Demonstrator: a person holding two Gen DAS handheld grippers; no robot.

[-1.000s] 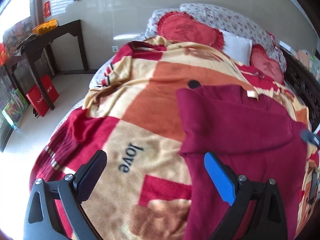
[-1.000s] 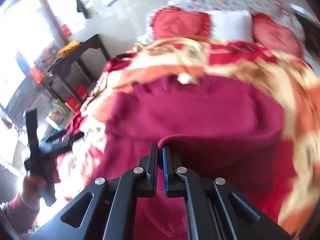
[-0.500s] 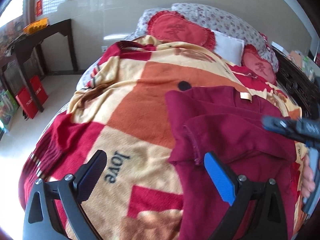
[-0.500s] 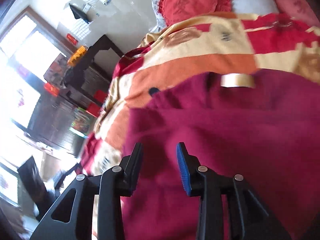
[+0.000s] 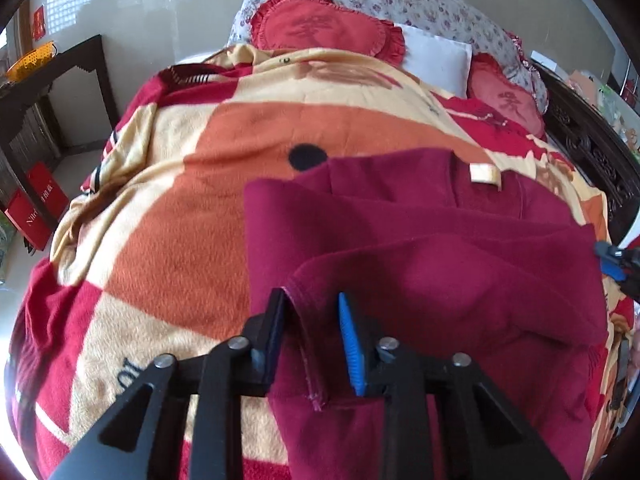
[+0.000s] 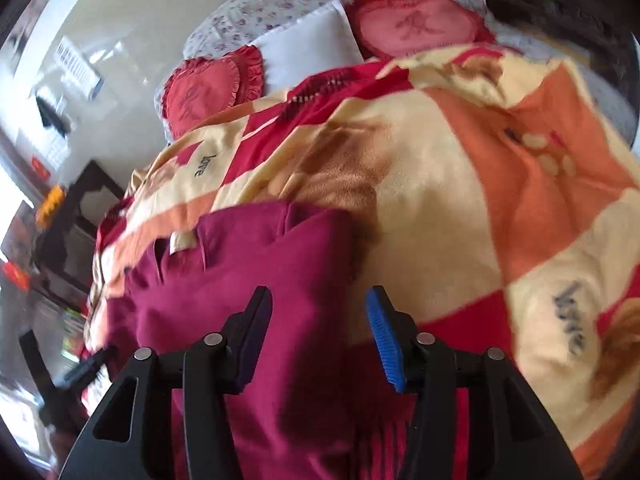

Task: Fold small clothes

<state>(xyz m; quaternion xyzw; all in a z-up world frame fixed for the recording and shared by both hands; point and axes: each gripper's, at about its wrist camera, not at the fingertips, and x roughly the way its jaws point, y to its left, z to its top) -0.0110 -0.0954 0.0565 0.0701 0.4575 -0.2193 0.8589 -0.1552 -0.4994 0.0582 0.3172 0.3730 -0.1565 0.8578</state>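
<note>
Two tools work a maroon garment (image 5: 440,264) lying on the patterned blanket (image 5: 192,208) of the bed. The left tool (image 5: 310,332) has just been closing around the hemmed sleeve edge (image 5: 308,344), its pads apparently not yet pressing. The right tool (image 6: 318,332) has just been opening, jaws apart over the garment's right edge. Open blanket spreads toward nine o'clock; pillows (image 5: 328,28) crowd twelve.

Blurred blanket (image 6: 460,184), right view
</note>
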